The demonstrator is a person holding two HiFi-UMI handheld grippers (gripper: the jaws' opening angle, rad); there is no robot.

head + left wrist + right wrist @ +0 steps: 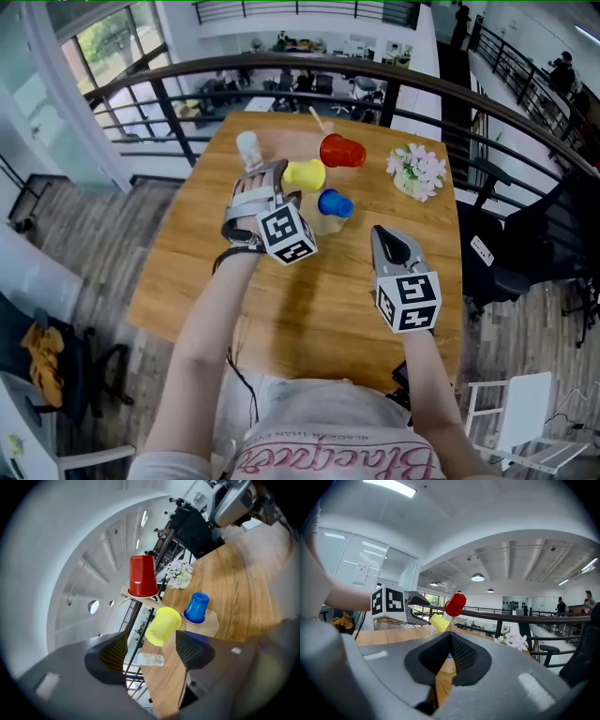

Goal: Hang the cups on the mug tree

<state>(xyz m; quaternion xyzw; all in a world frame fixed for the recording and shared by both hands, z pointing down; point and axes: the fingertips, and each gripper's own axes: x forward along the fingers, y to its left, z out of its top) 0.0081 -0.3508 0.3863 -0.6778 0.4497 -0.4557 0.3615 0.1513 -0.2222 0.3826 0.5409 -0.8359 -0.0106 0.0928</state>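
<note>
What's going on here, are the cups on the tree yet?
A person with a gripper in each hand is working at a mug tree on a wooden table. The red cup and yellow cup hang on its pegs. The blue cup sits low by the base; I can't tell if it is on a peg. The left gripper is close to the yellow cup, jaws open and empty. The right gripper is held back, jaws shut on nothing.
</note>
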